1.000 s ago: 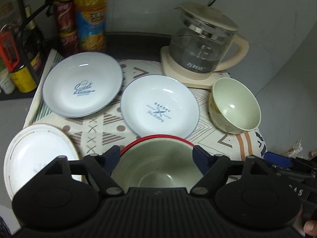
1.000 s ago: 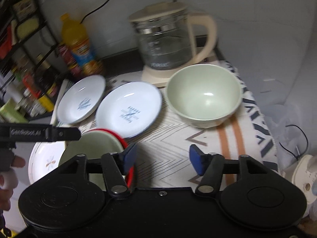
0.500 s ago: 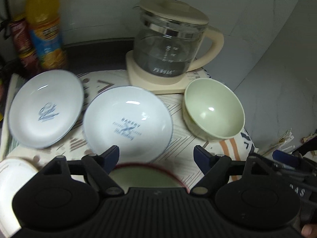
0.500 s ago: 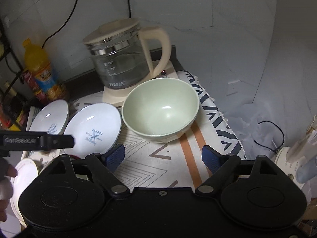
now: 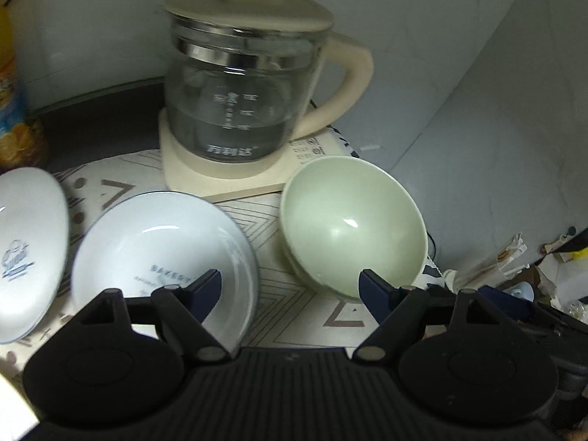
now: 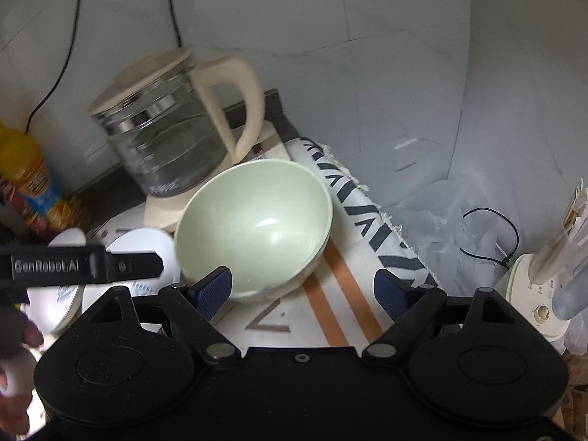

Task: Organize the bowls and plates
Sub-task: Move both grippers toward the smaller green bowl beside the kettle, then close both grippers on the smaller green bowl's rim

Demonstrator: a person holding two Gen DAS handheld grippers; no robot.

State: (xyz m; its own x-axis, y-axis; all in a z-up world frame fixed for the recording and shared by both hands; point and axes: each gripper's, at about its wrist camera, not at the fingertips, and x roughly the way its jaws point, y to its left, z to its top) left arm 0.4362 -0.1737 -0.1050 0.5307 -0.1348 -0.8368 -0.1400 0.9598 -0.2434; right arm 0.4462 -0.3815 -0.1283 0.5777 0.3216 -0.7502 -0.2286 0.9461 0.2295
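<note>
Black ribbed hand-held gripper (image 6: 301, 286), blue-padded fingers (image 6: 213, 288), silver pivot screws, white "GenRobot.AI" lettering.

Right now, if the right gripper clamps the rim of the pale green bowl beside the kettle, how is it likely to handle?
The glossy pale green bowl looks rigid, so it should keep its shape. Its shiny glaze suggests a slippery rim, likely to slide in the open jaws of the right gripper. It looks ceramic, so probably heavy and breakable. Its deep round body may tilt when lifted by one edge.

Both grippers spread wide, nothing held. The left gripper (image 5: 290, 286) points toward twelve o'clock; the right gripper (image 6: 303, 288) likewise, with a hand (image 6: 14, 364) showing at eight o'clock.
</note>
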